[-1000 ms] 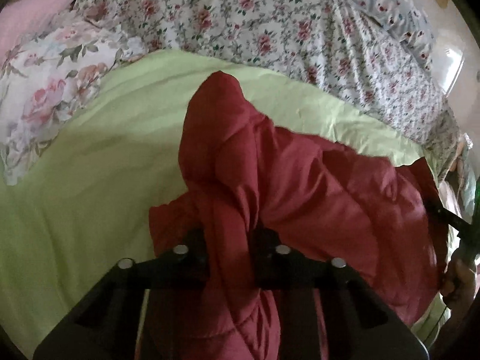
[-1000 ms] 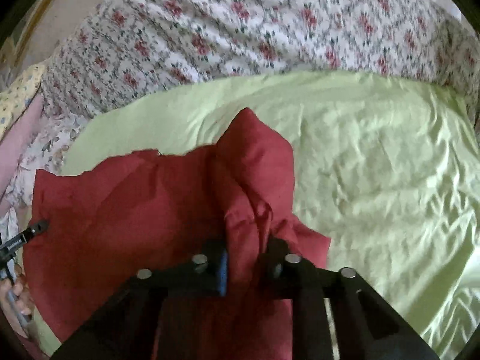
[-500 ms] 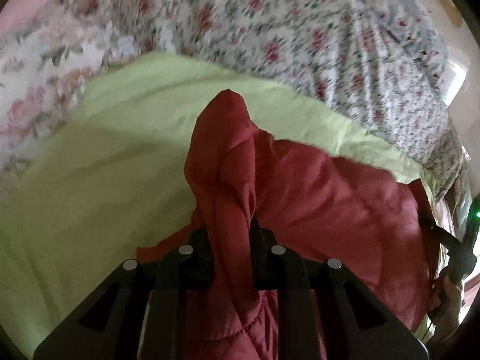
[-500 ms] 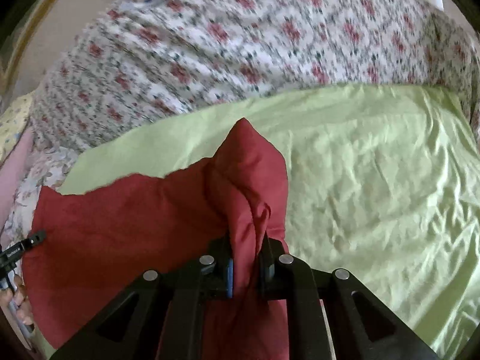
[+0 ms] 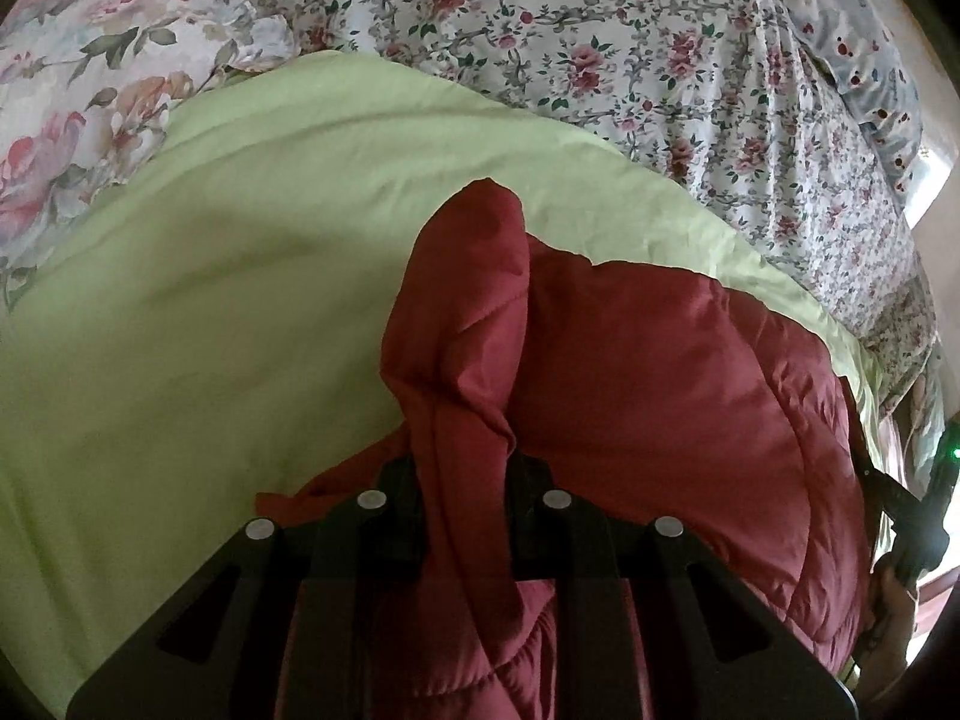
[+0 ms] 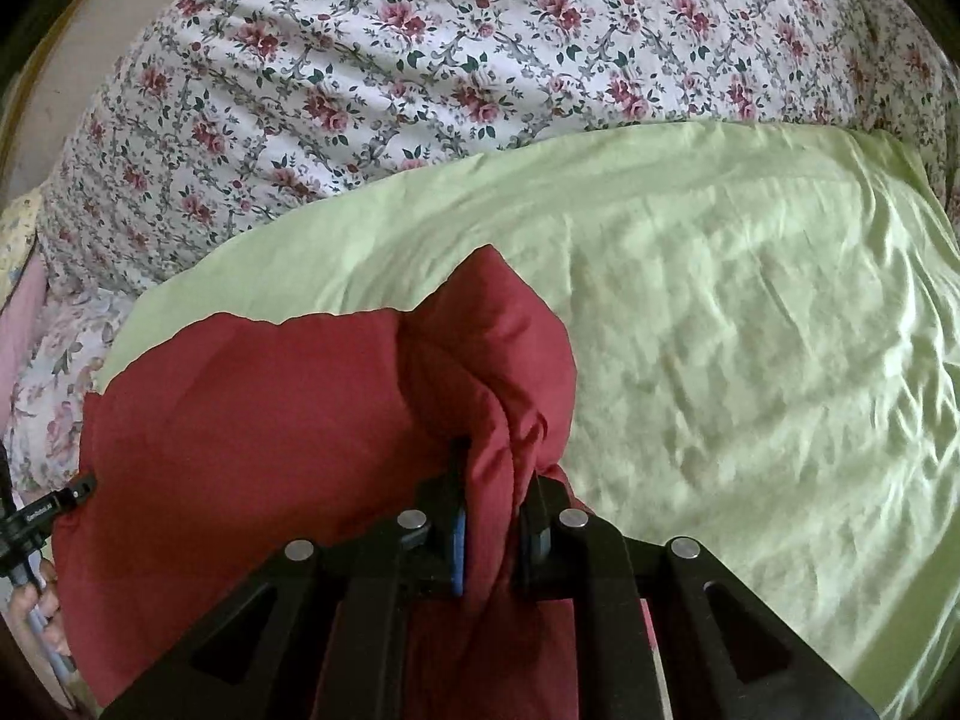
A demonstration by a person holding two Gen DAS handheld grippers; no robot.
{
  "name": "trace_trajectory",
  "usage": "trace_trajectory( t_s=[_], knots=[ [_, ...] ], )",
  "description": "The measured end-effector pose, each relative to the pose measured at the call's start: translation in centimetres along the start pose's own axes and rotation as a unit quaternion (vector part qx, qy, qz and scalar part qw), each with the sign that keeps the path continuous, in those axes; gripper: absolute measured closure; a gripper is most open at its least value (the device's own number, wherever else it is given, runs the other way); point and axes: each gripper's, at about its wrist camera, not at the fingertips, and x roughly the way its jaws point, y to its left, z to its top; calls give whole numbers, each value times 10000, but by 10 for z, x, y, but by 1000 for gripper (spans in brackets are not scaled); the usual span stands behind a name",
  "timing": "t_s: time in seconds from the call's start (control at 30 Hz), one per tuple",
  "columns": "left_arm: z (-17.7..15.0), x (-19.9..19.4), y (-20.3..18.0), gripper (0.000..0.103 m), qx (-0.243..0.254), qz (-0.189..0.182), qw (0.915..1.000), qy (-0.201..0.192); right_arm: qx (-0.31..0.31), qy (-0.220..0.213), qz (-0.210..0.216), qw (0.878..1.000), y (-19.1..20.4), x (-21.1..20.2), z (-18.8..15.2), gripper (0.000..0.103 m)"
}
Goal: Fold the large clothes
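**Risk note: both grips on bunched corners, garment slung between them**

Left gripper [image 5: 465, 480]: jaws clamped on a thick gathered fold of the red garment [image 5: 660, 396]. Fabric stands up past the fingertips in a puffy peak. Right gripper [image 6: 489, 516]: same condition, jaws pinched on a bunched fold, blue pad visible against the cloth. Each view shows the other gripper at the frame edge, so the garment spans between the two.

Garment location: held at two corners over the green sheet [image 6: 750, 330]; in the left view, part of it seems to rest on the sheet below and left of the jaws. Quilted stitching shows in the left view, so probably padded and slippery.

Likely failures, judged from this:
- Padded layers slide out of one grip; corner drops, fold goes skew.
- Bunched grip hides the true edge; edges land misaligned.
- Uneven lowering leaves trapped air and a lumpy fold.
- The loose sheet drags and wrinkles under the garment.

Beyond the sheet: floral cover [image 6: 420, 90], not involved.
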Motion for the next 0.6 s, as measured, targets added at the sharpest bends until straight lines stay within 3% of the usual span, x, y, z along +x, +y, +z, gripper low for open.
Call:
trace_trajectory(
  t_s=[0.27, 0.37, 0.43, 0.6],
  knots=[
    [0, 1, 1, 86, -44, -96, 9999, 56, 16, 112, 60, 9999, 0, 4, 1, 91],
    [-2, -4, 5, 76, -174, -100, 9998, -22, 10, 126, 43, 9999, 0, 5, 1, 90],
    [-3, -8, 8, 60, -285, -76, 9995, -62, 30, 137, 28, 9999, 0, 6, 2, 88],
    [-8, -30, 12, 58, -429, -129, 9987, -241, 53, 152, 15, 9999, -2, 7, 1, 79]
  ],
)
